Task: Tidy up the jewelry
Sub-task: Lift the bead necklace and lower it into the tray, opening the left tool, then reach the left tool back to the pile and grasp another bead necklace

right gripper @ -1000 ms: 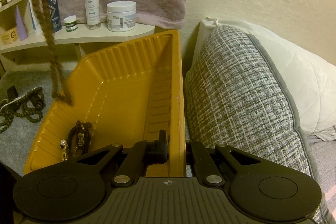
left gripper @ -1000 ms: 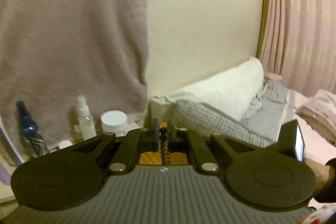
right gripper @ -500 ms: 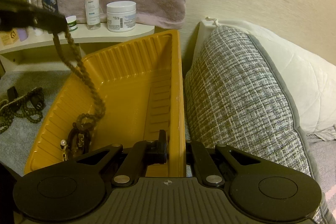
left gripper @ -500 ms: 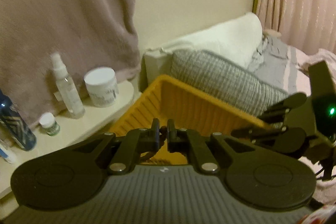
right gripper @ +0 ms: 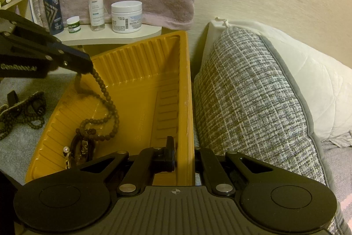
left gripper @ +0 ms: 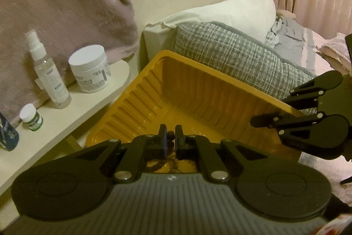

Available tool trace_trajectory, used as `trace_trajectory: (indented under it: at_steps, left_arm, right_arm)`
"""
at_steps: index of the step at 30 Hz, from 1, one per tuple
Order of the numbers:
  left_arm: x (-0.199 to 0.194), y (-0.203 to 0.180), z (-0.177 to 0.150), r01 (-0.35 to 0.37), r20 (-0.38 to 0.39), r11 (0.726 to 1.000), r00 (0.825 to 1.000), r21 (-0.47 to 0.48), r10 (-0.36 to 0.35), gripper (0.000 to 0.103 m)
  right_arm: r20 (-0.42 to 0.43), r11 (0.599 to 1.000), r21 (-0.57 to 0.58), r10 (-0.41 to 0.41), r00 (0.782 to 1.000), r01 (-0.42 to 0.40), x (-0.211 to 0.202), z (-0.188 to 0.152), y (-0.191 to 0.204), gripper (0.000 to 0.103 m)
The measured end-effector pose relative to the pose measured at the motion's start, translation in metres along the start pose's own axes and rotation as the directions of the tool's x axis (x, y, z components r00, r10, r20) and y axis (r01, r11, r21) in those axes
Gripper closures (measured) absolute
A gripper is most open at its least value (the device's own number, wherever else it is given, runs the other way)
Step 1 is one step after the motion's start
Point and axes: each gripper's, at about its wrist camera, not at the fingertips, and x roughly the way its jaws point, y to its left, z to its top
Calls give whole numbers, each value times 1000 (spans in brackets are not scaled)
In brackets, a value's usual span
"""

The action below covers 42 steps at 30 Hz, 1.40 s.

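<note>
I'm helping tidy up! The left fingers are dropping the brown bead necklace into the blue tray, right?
Not quite: the tray is yellow-orange, not blue. The right wrist view shows the left gripper holding the brown bead necklace, whose lower end already lies inside the tray.

Black gripper point(left gripper: 169, 142), silver screws, ribbed grey body.

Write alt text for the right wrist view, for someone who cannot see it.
The left tool lowers a brown bead necklace into a yellow tray, while the right tool clamps the tray's near wall. A grey pillow lies beside it; bottles stand on a shelf behind.
</note>
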Motion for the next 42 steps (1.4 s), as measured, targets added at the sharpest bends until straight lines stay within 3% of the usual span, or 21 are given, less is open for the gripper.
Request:
trace_trajectory:
  at_steps: [9,11,15,27,34,42]
  left_arm:
    - [13,-6,-2,9,-27,1000,1000,-13,-9,95]
    - [15,-6,-2,7,-35,1000,999,-14,-7,84]
    - [13,-6,-5,-2,-34,1000,999,-14,2,81]
    - [-15,13,-31,-105,-32,992,994,-73,102,78]
    - [-53,32,-69,-197,-24,969,980,-152,196,75]
    - [-94,55,-126,-320,-29,910,946,-265,324,74]
  right_arm:
    - [0,1000,1,0,1000,0,0,0,0,99]
    - [1,1000,1,1,1000,-1,0,0,0,99]
    - [0,1000,2,0,1000,0,0,0,0,99]
    - [0,1000,0,-1,1000,1,0,0,0,99]
    - [0,1000,0,-1,1000,1,1,0,0,99]
    - [0,1000,4,3,1000,-3,1,0,-2,99]
